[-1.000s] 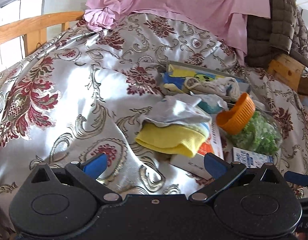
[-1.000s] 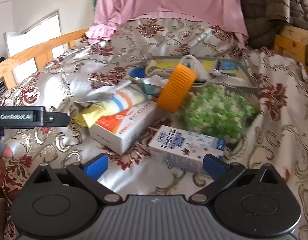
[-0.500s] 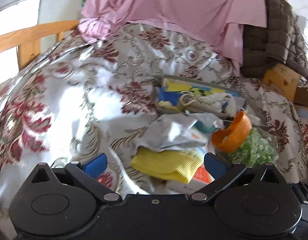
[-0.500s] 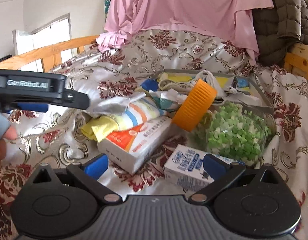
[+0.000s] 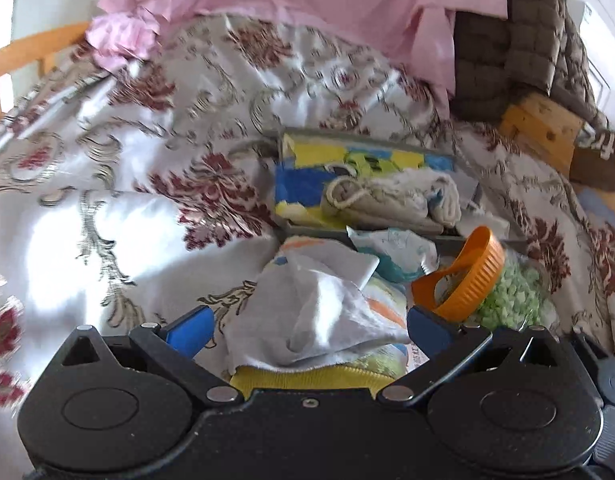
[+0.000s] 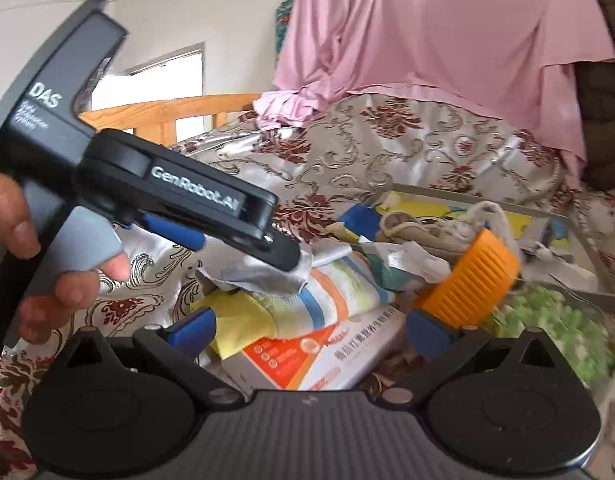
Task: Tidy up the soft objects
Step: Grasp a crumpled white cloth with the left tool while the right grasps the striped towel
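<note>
The left tongs (image 5: 307, 330) stand wide apart, straddling the grey cloth (image 5: 307, 312) heaped on the striped towel (image 6: 331, 296) and box (image 6: 327, 356) on the bed. They should sink lower, then pinch the crest only. The right tongs (image 6: 311, 326) are spread wide, holding nothing.

Motion blur smears the bedspread (image 5: 119, 184) at nine o'clock in the left wrist view. The yellow cloth (image 5: 307, 378) at six o'clock is mostly hidden under the grey cloth (image 5: 307, 316). In the right wrist view, green pellets (image 6: 559, 332) blur at four o'clock; the box's (image 6: 327, 360) print is unreadable.
</note>
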Available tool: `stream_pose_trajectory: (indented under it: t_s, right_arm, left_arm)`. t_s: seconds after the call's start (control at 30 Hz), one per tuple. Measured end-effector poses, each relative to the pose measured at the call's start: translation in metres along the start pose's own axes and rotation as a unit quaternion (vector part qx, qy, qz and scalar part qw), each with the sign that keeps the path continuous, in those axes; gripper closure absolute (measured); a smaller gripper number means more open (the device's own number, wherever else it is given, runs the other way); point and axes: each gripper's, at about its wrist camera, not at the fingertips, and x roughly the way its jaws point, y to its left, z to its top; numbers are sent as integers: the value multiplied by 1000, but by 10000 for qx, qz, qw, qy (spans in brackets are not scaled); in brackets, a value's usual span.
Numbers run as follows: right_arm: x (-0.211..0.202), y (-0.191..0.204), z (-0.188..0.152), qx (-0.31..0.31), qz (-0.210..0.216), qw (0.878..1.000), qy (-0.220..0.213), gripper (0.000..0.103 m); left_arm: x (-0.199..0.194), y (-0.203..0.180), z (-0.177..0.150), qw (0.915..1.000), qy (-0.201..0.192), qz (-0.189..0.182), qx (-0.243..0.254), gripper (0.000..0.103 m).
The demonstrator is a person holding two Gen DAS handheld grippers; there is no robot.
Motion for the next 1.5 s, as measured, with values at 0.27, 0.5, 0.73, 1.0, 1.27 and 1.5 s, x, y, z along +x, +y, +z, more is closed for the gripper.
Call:
stream_pose_trajectory:
  t_s: [0.27,0.5,0.73,1.0,1.27,1.5]
  right_arm:
    - [35,-15,2,119,459,9988,156,1]
    - [47,-21,2,180,644,9976,195,3]
    - [47,-18,2,176,729,9970,206,6]
    - [47,-18,-1,312,680,9970,223,13]
    - [44,-17,-1,443,650,9968,151,36]
    - [30,-5,2,321,447,9984,101,72]
  left_arm:
    - [29,12,10,9983,449,-325,-177,10]
    - [45,18,8,9962,660,-482,-292,24]
    - [49,26,8,9935,735,-641,-595,35]
    - [49,28,3,9915,720,-750,-781,45]
    - [47,32,2,9884,704,-858,-1038,60]
    - [31,20,5,9942,504,-566,-757,82]
